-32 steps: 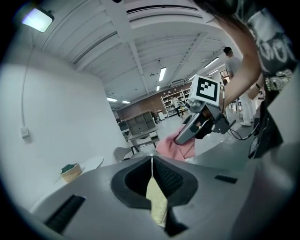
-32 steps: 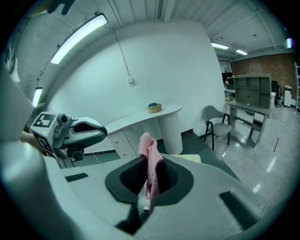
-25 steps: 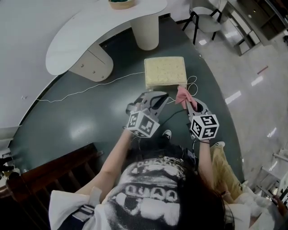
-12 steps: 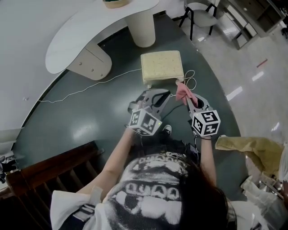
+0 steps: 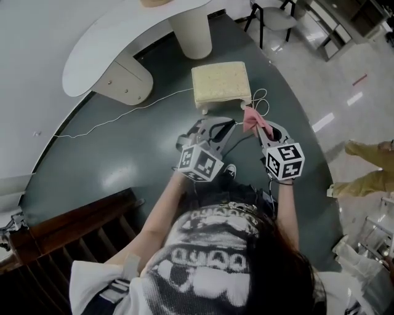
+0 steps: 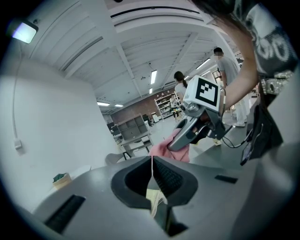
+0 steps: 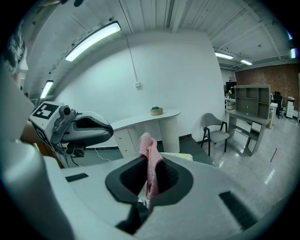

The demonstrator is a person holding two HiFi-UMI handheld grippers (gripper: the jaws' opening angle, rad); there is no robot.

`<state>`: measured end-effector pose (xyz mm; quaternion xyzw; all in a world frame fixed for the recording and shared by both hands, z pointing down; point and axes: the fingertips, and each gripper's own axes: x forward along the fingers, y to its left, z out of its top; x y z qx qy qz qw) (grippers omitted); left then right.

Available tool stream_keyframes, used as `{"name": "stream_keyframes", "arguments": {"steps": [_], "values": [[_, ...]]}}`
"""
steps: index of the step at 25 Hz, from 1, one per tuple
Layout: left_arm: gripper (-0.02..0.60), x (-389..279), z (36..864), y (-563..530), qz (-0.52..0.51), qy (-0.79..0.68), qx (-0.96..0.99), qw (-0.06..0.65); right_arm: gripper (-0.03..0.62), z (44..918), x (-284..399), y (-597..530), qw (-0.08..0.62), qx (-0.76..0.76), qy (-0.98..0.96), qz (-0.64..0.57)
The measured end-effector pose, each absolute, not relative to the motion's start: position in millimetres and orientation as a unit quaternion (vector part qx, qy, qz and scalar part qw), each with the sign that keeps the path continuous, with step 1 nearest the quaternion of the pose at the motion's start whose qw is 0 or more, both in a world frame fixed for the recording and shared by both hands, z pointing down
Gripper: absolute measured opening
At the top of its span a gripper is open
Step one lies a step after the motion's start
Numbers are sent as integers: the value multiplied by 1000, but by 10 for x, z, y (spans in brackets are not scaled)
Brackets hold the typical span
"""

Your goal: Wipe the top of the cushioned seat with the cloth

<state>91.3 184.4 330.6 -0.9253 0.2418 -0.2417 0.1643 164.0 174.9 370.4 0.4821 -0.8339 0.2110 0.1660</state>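
The cushioned seat [image 5: 220, 84] is a low cream square stool on the dark floor, just ahead of both grippers. My right gripper [image 5: 261, 127] is shut on a pink cloth [image 5: 253, 119], which hangs near the seat's right front corner. In the right gripper view the cloth [image 7: 149, 161] stands pinched between the jaws of my right gripper [image 7: 149, 176], with the seat's edge [image 7: 182, 156] behind. My left gripper [image 5: 221, 125] is shut on nothing, held in the air short of the seat's front edge. In the left gripper view the jaws of my left gripper [image 6: 152, 164] meet, and the cloth [image 6: 169, 148] shows beyond.
A white curved desk [image 5: 123, 37] stands behind the seat at the left, and a chair [image 5: 271, 15] at the back right. A white cable [image 5: 123, 114] runs over the floor to a coil [image 5: 262, 102] beside the seat. A person's tan-trousered legs [image 5: 366, 166] are at the right. A wooden railing [image 5: 74, 234] is at the near left.
Both grippers and the view have moved slightly forward toward the seat, cloth still held. A person in tan trousers has walked through at the right.
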Motion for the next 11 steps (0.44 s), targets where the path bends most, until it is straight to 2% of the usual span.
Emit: {"name": "stream_keyframes", "arguments": {"steps": [11], "values": [[8, 1002, 3360, 2006, -248, 231, -926, 168, 12, 3746, 1673, 1876, 169, 477, -837, 209]]}}
